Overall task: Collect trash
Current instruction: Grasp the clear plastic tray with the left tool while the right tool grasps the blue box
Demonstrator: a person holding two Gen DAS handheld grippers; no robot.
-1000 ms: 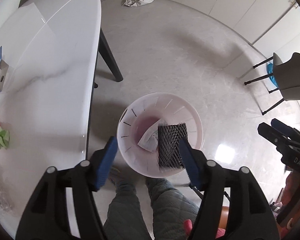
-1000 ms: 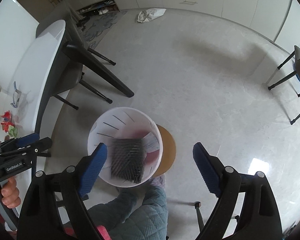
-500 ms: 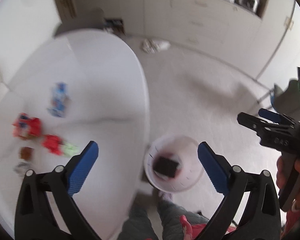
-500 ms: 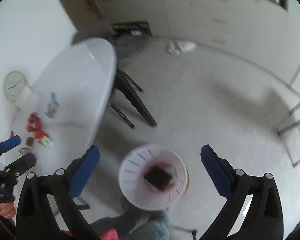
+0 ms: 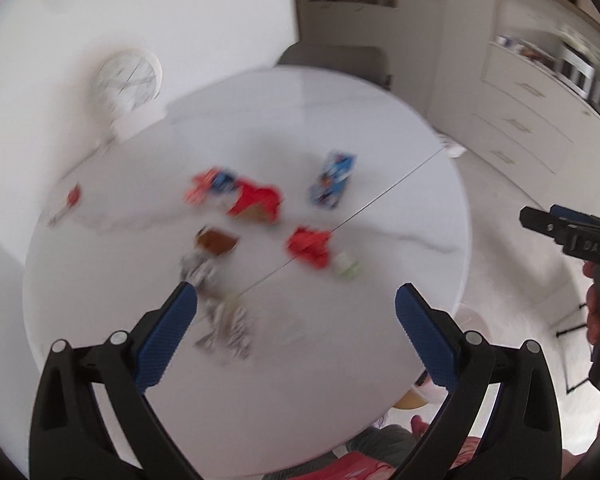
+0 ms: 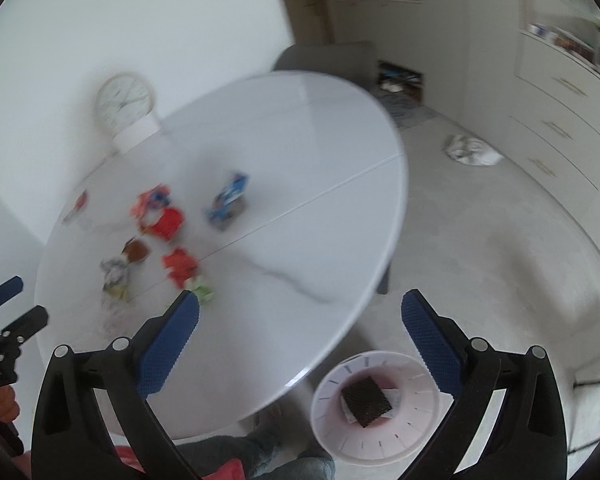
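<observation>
Left wrist view, blurred: left tongs (image 5: 296,308) stand wide apart with nothing between the blue pads, over the near part of the white round counter (image 5: 400,152). Trash lies scattered on the counter: a crumpled silver wrapper (image 5: 220,316) just beside the left pad, a brown piece (image 5: 216,242) beyond it, a red wrapper (image 5: 310,246) touching or just beside a pale green scrap (image 5: 346,268), a larger red wrapper (image 5: 252,200) farther off, a blue packet (image 5: 332,178) far right of that, and a small red-and-white piece (image 5: 66,204) at the far left edge. A white clock (image 5: 128,78) leans against the wall at the counter's far side. A grey chair back (image 5: 336,58) shows behind the far rim. The right tongs (image 5: 560,226) enter at the right edge, held by a hand; their side-on view does not settle the gap. Right wrist view: right tongs (image 6: 300,312) are spread wide, empty, above the counter's near right rim. The same litter lies left of them, the green scrap nearest the left pad. On the floor below the rim stands the white bin (image 6: 380,436), holding a black mesh piece (image 6: 366,400) on white paper. A crumpled white bag (image 6: 472,150) lies on the floor far right, near the drawers. The left tongs show at the left edge, apart. The person's trouser legs (image 6: 268,452) sit at the near edge.
</observation>
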